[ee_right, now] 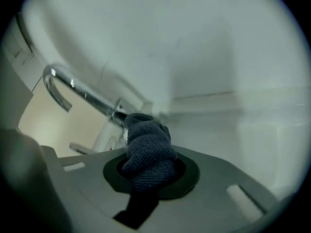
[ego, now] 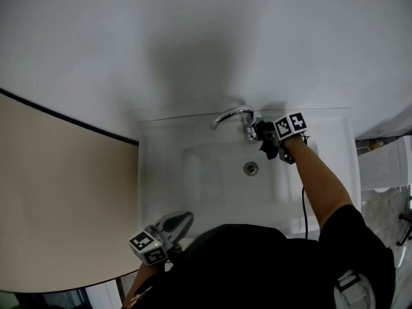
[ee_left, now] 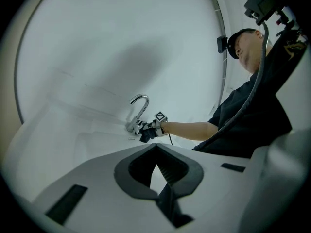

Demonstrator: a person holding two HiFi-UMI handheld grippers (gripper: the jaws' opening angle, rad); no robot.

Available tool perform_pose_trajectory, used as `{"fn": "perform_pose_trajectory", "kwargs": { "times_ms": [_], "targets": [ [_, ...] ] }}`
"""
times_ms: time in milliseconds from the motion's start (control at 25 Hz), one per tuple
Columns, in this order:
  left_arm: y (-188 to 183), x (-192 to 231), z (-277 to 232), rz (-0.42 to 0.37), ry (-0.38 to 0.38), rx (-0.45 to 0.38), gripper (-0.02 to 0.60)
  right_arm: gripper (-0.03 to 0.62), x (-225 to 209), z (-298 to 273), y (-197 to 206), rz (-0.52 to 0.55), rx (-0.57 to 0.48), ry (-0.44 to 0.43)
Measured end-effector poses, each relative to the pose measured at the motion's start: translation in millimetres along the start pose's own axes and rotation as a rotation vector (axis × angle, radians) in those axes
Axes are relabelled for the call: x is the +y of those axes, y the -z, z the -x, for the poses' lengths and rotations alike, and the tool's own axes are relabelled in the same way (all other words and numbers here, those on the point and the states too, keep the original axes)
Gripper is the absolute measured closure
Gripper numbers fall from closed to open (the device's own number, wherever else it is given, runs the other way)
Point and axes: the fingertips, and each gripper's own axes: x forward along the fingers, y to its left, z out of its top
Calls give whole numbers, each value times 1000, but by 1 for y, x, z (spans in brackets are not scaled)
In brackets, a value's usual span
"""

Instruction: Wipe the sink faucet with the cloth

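Two closed: right hand-held gripper (ee_right: 149, 177) pinches the cloth (ee_right: 145, 147) at the faucet (ee_right: 81, 93), left hand-held gripper (ee_left: 158, 173) empty.

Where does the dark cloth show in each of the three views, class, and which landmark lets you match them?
Head view: the cloth is right of centre, in the right hand-held gripper, at the faucet base.
Left gripper view: cloth small, near centre, beside the faucet base.
Right gripper view: cloth large, low centre, between the jaws.
Shared landmark: the curved chrome faucet.
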Motion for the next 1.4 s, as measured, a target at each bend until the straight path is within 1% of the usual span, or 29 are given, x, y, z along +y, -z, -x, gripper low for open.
{"fn": "perform_pose_trajectory", "kwargs": {
  "times_ms": [80,120,240,320,360,400,480,560,640,760,840,920,1080,1120,1160,1200,1240,1280,1360,1400],
  "targets": [
    [-6,-6,-1,1,6,-14,581,551,-8,12,-31,-83,-191,-39],
    [-6,-7,1,3,-3,-14,581,551,-9,11,-41,-125,-249,-70],
    [0,-9,10,9,-49,11,581,551,-9,-9,-45,-282,-309,-159],
    [-1,-12,14,12,-66,10,581,553,-18,-18,-44,-420,-350,-190],
    [-2,-14,15,16,-68,3,581,553,-23,-21,-44,-469,-365,-198],
    [-1,-14,18,17,-72,1,581,556,-25,-22,-44,-494,-373,-207],
    [5,-12,24,13,-81,12,581,565,-21,-20,-46,-501,-381,-249],
    [10,-12,25,17,-84,27,581,568,-10,-11,-52,-509,-409,-329],
    [12,-14,23,20,-77,37,581,568,6,5,-65,-489,-449,-408],
    [11,-16,19,17,-63,40,581,560,44,32,-86,-381,-473,-508],
    [4,-17,17,20,-67,30,581,563,57,38,-89,-316,-461,-520],
    [-1,-18,17,17,-71,25,581,553,49,33,-85,-300,-471,-495],
    [-3,-15,25,22,-93,23,581,542,30,29,-83,-325,-521,-463],
    [-2,-14,26,27,-101,25,581,540,27,29,-84,-313,-524,-445],
    [-1,-14,27,31,-106,27,581,540,22,27,-85,-287,-516,-406],
    [0,-15,26,34,-110,30,581,540,15,24,-83,-239,-490,-337],
    [1,-15,26,34,-111,34,581,542,5,17,-76,-163,-438,-242],
    [2,-16,25,31,-112,43,581,542,-4,9,-64,-61,-366,-138],
    [8,-13,26,7,-125,85,581,542,-15,-8,-38,189,-207,47],
    [11,-11,27,-2,-133,108,581,542,-16,-15,-28,327,-141,119]
  ]
}}
